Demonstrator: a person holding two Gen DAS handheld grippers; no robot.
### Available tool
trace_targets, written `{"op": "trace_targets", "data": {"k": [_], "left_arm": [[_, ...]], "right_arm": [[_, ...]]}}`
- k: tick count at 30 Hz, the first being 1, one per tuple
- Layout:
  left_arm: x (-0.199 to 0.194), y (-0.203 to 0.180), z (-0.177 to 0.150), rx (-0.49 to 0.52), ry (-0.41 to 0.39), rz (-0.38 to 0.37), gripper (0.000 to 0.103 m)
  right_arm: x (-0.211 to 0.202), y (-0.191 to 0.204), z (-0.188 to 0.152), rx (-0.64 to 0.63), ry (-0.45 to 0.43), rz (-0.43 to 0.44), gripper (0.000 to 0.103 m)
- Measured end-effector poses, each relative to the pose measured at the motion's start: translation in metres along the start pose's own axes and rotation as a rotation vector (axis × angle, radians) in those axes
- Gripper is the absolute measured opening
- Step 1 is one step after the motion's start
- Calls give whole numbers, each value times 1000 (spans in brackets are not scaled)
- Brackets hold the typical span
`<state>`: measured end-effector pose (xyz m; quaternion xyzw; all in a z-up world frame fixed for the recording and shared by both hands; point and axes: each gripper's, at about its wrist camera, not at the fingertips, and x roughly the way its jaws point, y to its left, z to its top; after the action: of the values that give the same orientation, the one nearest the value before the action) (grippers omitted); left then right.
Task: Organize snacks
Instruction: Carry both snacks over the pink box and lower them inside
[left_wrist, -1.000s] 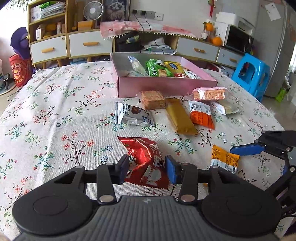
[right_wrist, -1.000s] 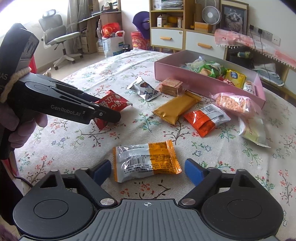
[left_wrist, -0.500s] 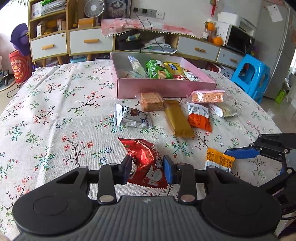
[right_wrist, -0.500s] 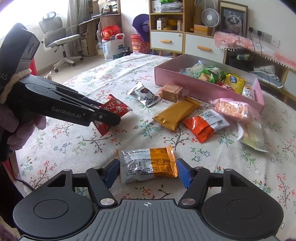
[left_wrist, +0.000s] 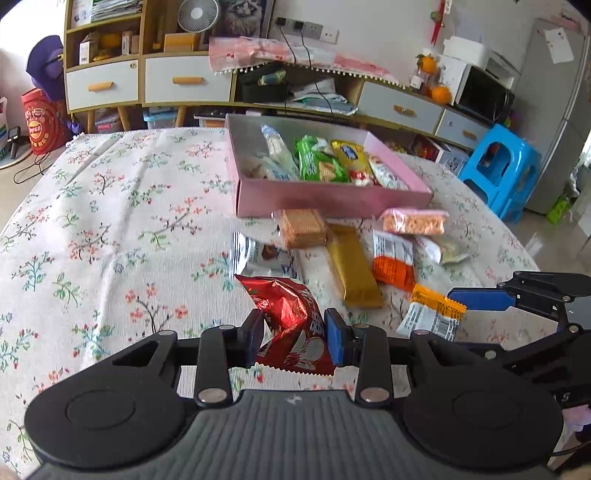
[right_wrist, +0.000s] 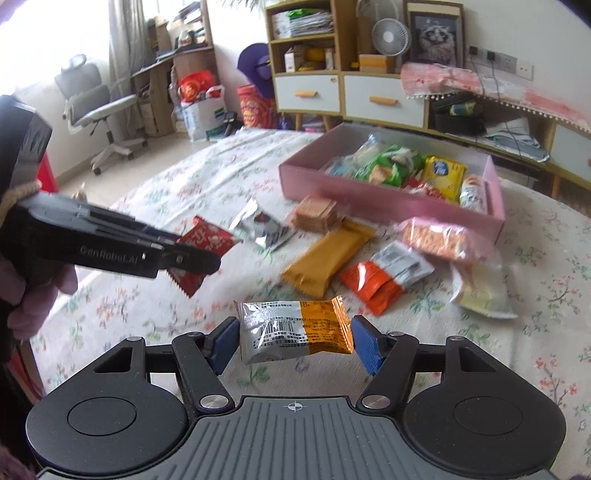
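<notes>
My left gripper (left_wrist: 293, 339) is shut on a red snack packet (left_wrist: 291, 328) and holds it above the floral tablecloth; the packet also shows in the right wrist view (right_wrist: 201, 254). My right gripper (right_wrist: 293, 341) is shut on an orange-and-silver snack packet (right_wrist: 293, 330), lifted off the cloth; it also shows in the left wrist view (left_wrist: 432, 314). A pink box (left_wrist: 332, 199) with several snacks inside stands at the far middle of the table.
Loose on the cloth in front of the box lie a cracker pack (left_wrist: 301, 227), a silver packet (left_wrist: 258, 254), a gold bar (left_wrist: 354, 266), an orange-and-white packet (left_wrist: 393, 254), a pink-wrapped snack (left_wrist: 412, 221) and a pale packet (left_wrist: 441, 249). A blue stool (left_wrist: 502, 170) stands at the right.
Both grippers closed on their packets and lifted them off the cloth. Both moved forward, toward the box.
</notes>
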<state>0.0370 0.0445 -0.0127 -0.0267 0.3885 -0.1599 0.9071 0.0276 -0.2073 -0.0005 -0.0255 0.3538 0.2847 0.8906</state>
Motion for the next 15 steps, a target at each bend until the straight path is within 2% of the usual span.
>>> {"op": "trace_targets", "data": {"k": [15], "left_arm": [[-1, 10, 50, -91, -73, -8, 32]], "right_arm": [[-8, -41, 71, 179, -136, -32, 66]]}}
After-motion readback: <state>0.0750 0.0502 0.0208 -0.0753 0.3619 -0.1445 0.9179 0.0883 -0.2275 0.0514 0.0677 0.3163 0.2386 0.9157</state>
